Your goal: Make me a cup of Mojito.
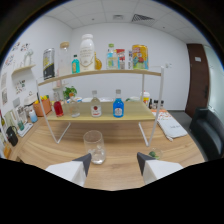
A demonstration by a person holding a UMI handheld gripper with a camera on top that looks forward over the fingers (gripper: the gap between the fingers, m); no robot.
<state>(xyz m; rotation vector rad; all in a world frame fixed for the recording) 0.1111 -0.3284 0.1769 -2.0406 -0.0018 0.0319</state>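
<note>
Glass cup [94,146] stands upright on the wooden table [55,150], just ahead of the left finger of the gripper [114,163] and slightly inside the gap. It is clear and appears empty. The gripper's two fingers are spread apart and grip nothing; neither finger touches the cup. A small dark green item [154,154] lies on the table near the right fingertip; its identity cannot be determined.

Beyond the cup stands a two-tier shelf rack [100,117] with white legs. The lower tier carries a red bottle [58,108], a clear bottle with a red label [95,107] and a blue bottle [118,106]. The upper tier carries a tall white bottle [87,52], a small teal bottle [75,65] and further containers. A dark chair [207,131] sits to the right, near a brown door [197,75].
</note>
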